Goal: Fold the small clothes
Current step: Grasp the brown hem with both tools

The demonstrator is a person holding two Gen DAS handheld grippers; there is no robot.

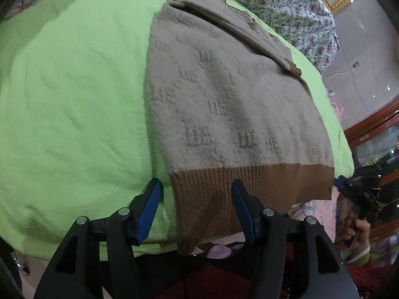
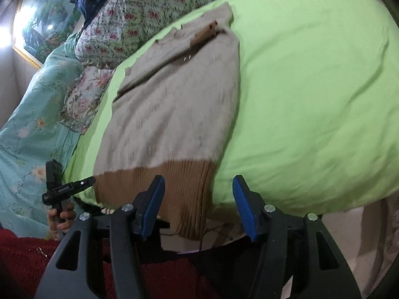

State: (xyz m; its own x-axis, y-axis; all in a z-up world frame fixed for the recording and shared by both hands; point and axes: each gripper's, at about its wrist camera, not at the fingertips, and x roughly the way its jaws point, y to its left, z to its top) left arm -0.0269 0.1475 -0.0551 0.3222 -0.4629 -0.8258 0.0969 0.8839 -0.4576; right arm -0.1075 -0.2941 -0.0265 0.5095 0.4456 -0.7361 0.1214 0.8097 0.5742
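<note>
A beige knitted sweater (image 1: 224,94) with a brown ribbed hem (image 1: 249,184) lies flat on the green sheet (image 1: 74,99), its sleeves folded across the top. The hem hangs over the bed's near edge. My left gripper (image 1: 197,209) is open, and its blue pads (image 1: 150,211) stand on either side of the hem's left corner without pressing it. In the right wrist view the sweater (image 2: 174,104) runs away from me. My right gripper (image 2: 198,206) is open around the hem's right corner (image 2: 192,204), which its pads do not touch. Each view shows the other gripper, the right gripper (image 1: 359,194) and the left gripper (image 2: 62,189), beside the far hem corner.
A floral quilt (image 2: 149,5) and a teal blanket (image 2: 30,124) lie at the head of the bed. A framed picture (image 2: 42,25) hangs behind them. A dark red rug (image 2: 25,254) covers the floor below the bed edge. A wooden glass cabinet (image 1: 374,144) stands to the right.
</note>
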